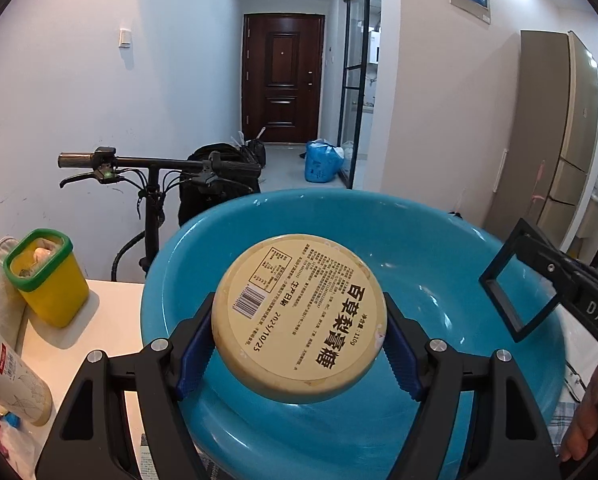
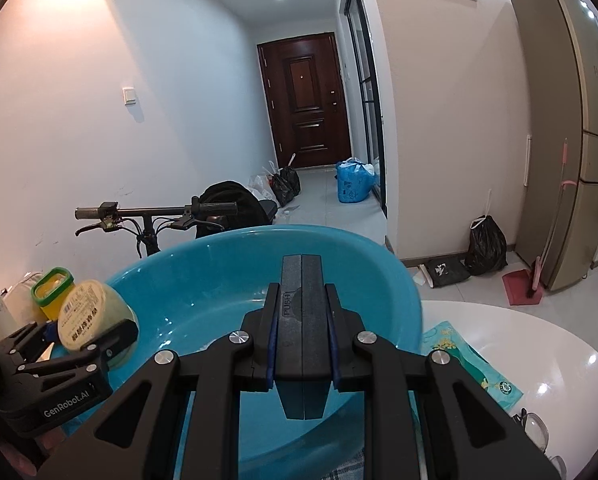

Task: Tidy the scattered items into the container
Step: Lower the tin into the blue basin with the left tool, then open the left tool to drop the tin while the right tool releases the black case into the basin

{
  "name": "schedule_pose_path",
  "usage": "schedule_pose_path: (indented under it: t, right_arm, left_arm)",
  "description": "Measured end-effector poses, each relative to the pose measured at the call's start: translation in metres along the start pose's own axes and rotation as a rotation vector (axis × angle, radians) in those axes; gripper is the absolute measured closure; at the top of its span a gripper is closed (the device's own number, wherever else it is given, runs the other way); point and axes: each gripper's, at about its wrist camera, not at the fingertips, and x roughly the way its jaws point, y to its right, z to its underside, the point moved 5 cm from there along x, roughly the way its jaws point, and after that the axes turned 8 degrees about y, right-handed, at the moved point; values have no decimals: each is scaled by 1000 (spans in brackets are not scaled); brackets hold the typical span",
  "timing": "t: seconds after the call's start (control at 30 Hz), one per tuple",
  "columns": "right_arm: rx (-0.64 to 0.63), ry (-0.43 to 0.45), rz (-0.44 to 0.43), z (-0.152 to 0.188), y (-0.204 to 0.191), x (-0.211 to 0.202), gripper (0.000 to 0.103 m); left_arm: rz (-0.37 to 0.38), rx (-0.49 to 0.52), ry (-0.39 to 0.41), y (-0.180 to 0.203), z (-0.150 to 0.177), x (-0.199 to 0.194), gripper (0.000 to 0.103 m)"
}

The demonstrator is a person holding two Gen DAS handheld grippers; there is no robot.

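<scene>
Cream plastic, a round jar (image 1: 301,318) with a printed label on its base, is seen clamped sideways between the blue pads (image 1: 195,354) of the left gripper (image 1: 299,344). The jar is held above the hollow of a blue basin (image 1: 439,248), which spreads ahead of and below the fingers. To the left of the gripper a yellow tub (image 1: 53,288) with a green rim is noted on a white table (image 1: 99,328). At the right edge the other gripper and part of a hand (image 1: 591,412) are visible.

From the right wrist, the right gripper (image 2: 302,336) is found clenched on a flat dark case (image 2: 302,320) marked PUSH, held lengthwise between the fingers. The case is over the near side of the basin (image 2: 203,264). To the left, the left gripper (image 2: 85,340) with the jar (image 2: 93,316) is recorded at the basin's left rim. To the right, a patterned packet (image 2: 467,356) lies on the table (image 2: 539,328).
</scene>
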Motion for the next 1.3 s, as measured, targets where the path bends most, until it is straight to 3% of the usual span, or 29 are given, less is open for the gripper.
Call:
schedule_pose_path:
  t: [0.37,0.57,0.87,0.97,1.07,1.3]
  right_arm:
    - [-3,-34,0,1,1,3,85]
    - [4,-82,6,10,5,10,85]
    - [4,-88,11,12,7,12,85]
    - [1,-90,10,13,5,13,85]
    - [-2,-89,10,12,4,12,85]
    - [-1,-87,8,12,4,11,85]
  left_arm:
    - [-19,-28,-8,-14,-4,-1,26]
    - [-20,-16,-10,-14,-4,-1,26]
    - [-4,18,-29,-9,-2,2,26]
    - [-11,24,-11,-9,-3,1,15]
    - [0,14,29,-9,-6,-6,14]
    - [-15,-1,34,-13,-11,-8,14]
